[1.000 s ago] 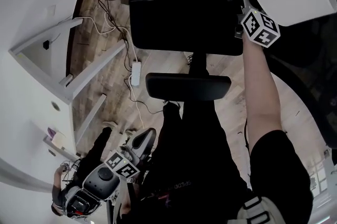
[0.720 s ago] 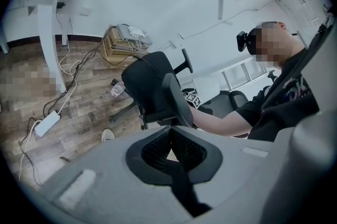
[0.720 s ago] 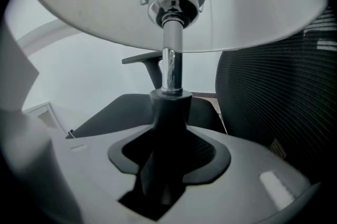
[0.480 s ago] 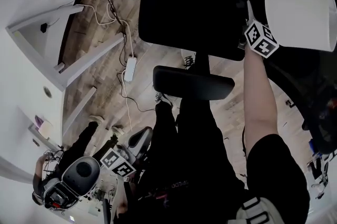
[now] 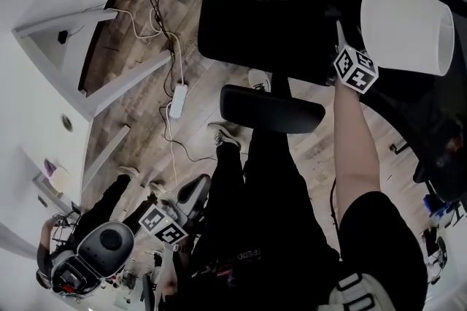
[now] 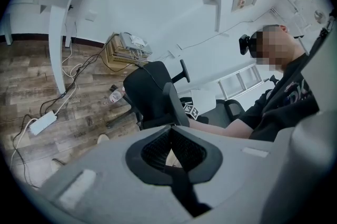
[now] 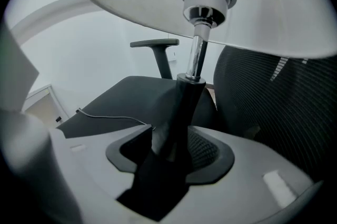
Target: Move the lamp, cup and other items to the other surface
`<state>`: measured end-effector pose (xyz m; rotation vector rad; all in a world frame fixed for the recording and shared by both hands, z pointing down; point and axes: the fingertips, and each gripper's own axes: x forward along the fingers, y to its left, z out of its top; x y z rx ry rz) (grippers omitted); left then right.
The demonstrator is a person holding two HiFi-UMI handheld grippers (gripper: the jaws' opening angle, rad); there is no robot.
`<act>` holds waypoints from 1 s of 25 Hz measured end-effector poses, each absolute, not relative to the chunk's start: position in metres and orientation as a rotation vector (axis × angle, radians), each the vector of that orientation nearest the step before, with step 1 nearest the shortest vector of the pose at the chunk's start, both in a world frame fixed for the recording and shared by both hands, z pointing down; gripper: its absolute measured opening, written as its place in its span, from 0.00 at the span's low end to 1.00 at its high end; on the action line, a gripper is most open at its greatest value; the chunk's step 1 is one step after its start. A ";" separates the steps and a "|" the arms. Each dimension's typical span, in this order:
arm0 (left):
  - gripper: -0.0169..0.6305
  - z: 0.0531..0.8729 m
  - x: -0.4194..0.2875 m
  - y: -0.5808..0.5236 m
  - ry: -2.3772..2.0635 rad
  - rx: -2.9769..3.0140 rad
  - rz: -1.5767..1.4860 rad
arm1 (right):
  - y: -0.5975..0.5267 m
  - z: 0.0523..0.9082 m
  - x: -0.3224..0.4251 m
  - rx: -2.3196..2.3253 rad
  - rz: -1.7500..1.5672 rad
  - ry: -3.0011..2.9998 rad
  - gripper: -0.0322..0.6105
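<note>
table: white, running down the far left of the head view.
crate: wooden, sitting on the floor against the wall and holding a pile of white and grey gear with cables trailing out. The left gripper view is showing those contents. The head view is clipping the crate at its top edge.
power strip: lying on the wood floor, its cable snaking up toward the crate.
bottle: lying on its side on the floor near the chair base.
left tool: clenched, pad tips meeting, carrying nothing. The head view is showing it hanging low beside the person's leg, well apart from the lamp.
chair: black office chair, sitting between the two tools.
right tool: released. Its jaws have just been opening wide, then easing slightly back. The pads are standing off either side of the lamp's black stem, which is running up between them.
lamp: its white shade is showing at the upper right of the head view, just beyond the right tool's marker cube. The right gripper view is adding the shade's underside, the socket and the chrome neck.
lamp base: hiding in every view, so I cannot tell what it is standing on.
</note>
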<state>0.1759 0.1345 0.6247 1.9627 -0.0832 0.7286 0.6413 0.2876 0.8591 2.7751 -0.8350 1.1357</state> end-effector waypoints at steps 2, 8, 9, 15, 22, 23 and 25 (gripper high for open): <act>0.02 0.621 0.174 0.133 -0.079 1.979 0.701 | 0.291 0.858 0.628 2.743 1.167 -0.854 0.36; 0.02 0.603 0.152 0.112 -0.083 2.001 0.597 | 0.300 0.837 0.589 2.619 1.246 -0.886 0.29; 0.02 0.599 0.147 0.108 -0.081 2.005 0.577 | 0.301 0.832 0.581 2.593 1.259 -0.896 0.26; 0.02 0.569 0.106 0.084 -0.093 2.079 0.448 | 0.312 0.768 0.543 2.532 1.199 -0.967 0.05; 0.03 0.529 0.051 0.047 -0.196 2.152 0.282 | 0.231 0.615 0.498 2.630 1.037 -1.414 0.05; 0.03 0.523 0.040 0.041 -0.196 2.152 0.262 | 0.204 0.593 0.472 2.587 1.025 -1.540 0.05; 0.03 0.508 0.014 0.026 -0.213 2.155 0.206 | 0.135 0.551 0.403 2.424 1.012 -1.847 0.05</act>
